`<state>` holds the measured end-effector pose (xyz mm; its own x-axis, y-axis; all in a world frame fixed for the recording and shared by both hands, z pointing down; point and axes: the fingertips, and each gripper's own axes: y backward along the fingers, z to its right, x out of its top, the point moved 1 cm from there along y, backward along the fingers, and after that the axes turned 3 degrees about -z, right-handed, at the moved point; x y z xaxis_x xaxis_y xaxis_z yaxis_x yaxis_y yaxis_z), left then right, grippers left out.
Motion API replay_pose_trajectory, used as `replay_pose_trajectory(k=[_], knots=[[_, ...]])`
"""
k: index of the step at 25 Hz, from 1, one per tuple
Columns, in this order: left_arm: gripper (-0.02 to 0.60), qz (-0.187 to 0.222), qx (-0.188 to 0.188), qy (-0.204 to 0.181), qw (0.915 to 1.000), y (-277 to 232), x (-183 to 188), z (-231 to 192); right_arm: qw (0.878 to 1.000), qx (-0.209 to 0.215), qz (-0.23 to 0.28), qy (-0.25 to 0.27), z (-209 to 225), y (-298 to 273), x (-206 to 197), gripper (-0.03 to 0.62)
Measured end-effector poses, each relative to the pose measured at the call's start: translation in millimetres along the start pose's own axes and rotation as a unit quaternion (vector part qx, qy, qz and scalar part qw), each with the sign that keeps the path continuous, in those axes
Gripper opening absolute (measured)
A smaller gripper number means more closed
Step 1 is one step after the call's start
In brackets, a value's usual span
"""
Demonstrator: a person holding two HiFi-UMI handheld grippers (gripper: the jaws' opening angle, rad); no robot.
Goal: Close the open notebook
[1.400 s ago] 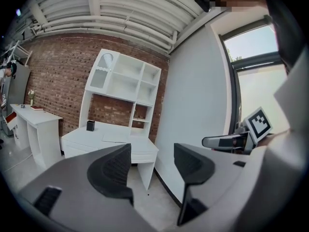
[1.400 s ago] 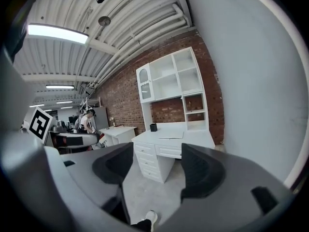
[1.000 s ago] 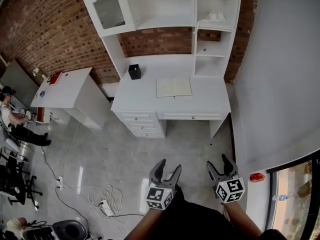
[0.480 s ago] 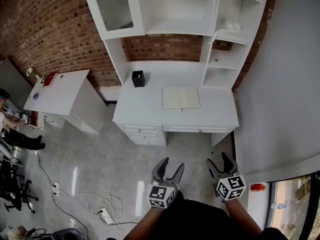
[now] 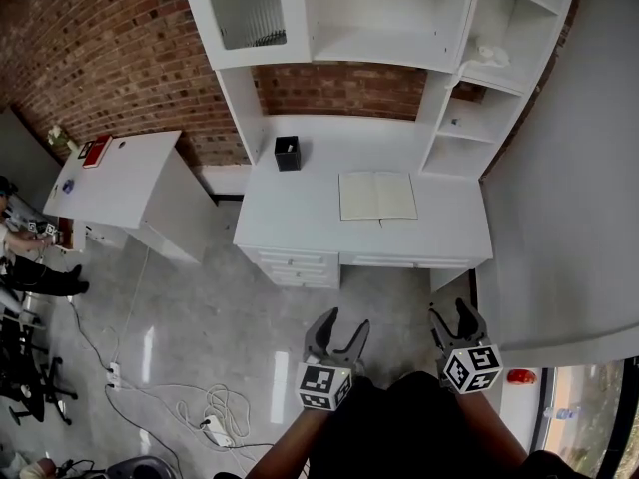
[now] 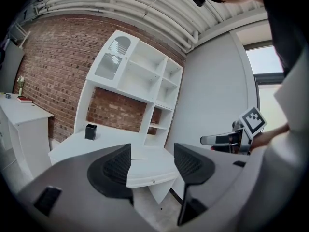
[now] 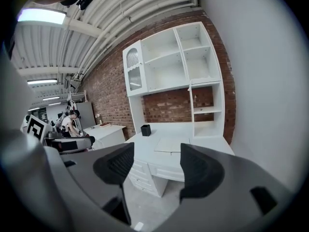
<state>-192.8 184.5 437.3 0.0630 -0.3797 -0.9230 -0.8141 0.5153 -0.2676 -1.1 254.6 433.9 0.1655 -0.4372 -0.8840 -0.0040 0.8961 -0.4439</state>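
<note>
The open notebook (image 5: pixel 377 196) lies flat on the white desk (image 5: pixel 300 218), right of the middle, pages up. It also shows far ahead in the right gripper view (image 7: pixel 169 144), and a strip of it (image 6: pixel 139 153) shows between the jaws in the left gripper view. Both grippers hang over the floor well short of the desk. My left gripper (image 5: pixel 342 324) is open and empty. My right gripper (image 5: pixel 451 313) is open too; its jaws have just closed a little, with nothing between them.
A black pen holder (image 5: pixel 288 153) stands at the desk's back left, under a white shelf hutch (image 5: pixel 399 18). A second white table (image 5: pixel 130 183) stands to the left. Cables and a power strip (image 5: pixel 215 412) lie on the grey floor. A wall (image 5: pixel 569 218) runs along the right.
Both grippers have moved across the floor toward the desk, side by side. The desk and notebook now sit lower and nearer in the head view.
</note>
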Motion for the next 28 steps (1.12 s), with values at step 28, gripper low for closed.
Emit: replay_pose_trajectory(k=[28], knots=[[0.256,-0.025,0.128,0.032,0.9909,-168,28,-110,0.984,0.166,-0.039,0.045,53,-238,72,0.284]])
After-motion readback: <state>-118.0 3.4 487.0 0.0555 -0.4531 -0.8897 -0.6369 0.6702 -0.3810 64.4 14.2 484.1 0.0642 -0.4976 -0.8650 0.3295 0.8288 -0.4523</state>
